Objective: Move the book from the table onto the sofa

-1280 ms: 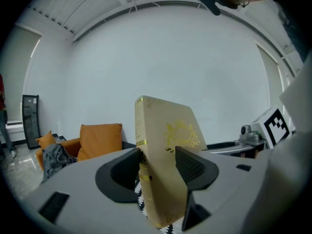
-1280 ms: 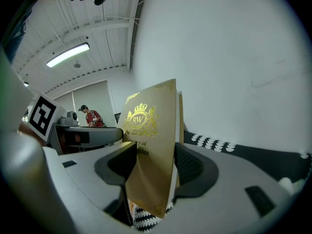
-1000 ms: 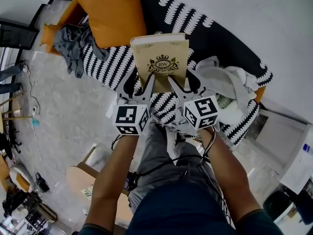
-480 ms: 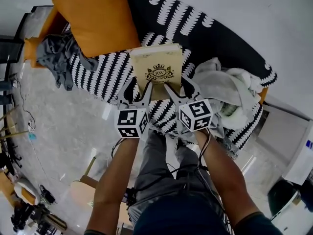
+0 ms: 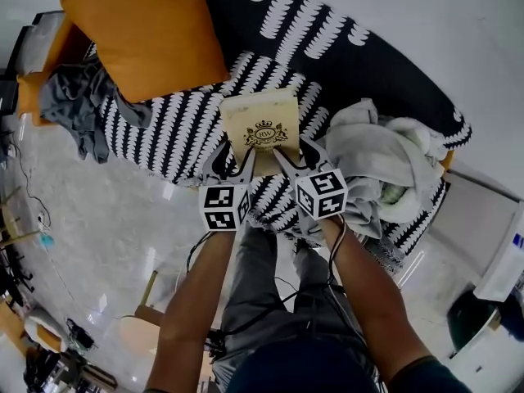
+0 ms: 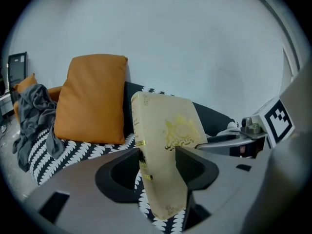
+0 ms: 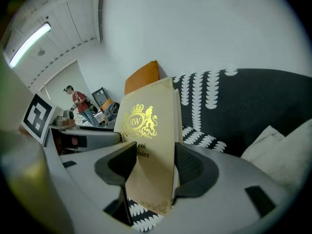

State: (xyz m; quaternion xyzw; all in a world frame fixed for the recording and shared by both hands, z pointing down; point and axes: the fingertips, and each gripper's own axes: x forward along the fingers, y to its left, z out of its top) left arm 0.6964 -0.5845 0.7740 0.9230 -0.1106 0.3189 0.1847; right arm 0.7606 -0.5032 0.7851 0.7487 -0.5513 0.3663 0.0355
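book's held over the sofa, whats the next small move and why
Probably lower the book flat onto the striped sofa seat: the left gripper and right gripper both clamp its near edge, and it looks tilted up, not yet resting.

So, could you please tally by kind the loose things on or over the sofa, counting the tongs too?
beige hardcover book with a gold crest: 1
large orange cushion: 1
crumpled dark grey garment: 1
heap of pale crumpled cloth: 1
tongs, both gripping the book: 2 (left tongs, right tongs)
total: 6
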